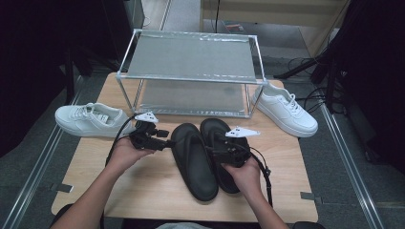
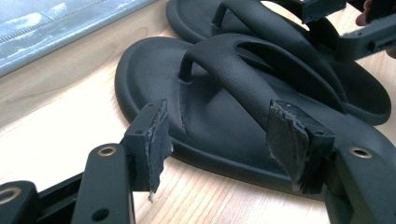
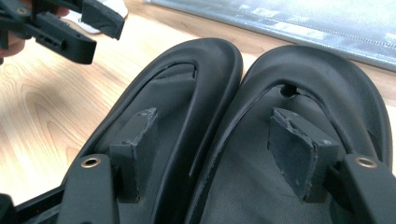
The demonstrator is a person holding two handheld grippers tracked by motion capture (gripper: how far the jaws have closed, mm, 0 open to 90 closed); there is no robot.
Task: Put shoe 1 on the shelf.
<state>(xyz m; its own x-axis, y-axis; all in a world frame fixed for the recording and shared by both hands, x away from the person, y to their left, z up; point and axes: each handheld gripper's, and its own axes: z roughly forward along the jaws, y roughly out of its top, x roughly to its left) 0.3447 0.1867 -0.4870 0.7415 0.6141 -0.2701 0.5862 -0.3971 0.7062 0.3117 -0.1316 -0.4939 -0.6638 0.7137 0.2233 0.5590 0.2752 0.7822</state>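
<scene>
Black flip-flops (image 1: 203, 160) | paired, touching, on table (image 1: 153, 191) before empty rack (image 1: 191, 71) | left gripper (image 1: 162, 143), right gripper (image 1: 222, 149): jaws apart, nothing held | shelving judged pending.

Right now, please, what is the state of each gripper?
Left gripper: open, holding nothing, jaws beside the left black sandal.
Right gripper: open, holding nothing, jaws above both sandals, right black sandal included.

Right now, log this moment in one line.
left gripper: open, beside left flip-flop | right gripper: open, over right flip-flop | flip-flops side by side on table
</scene>
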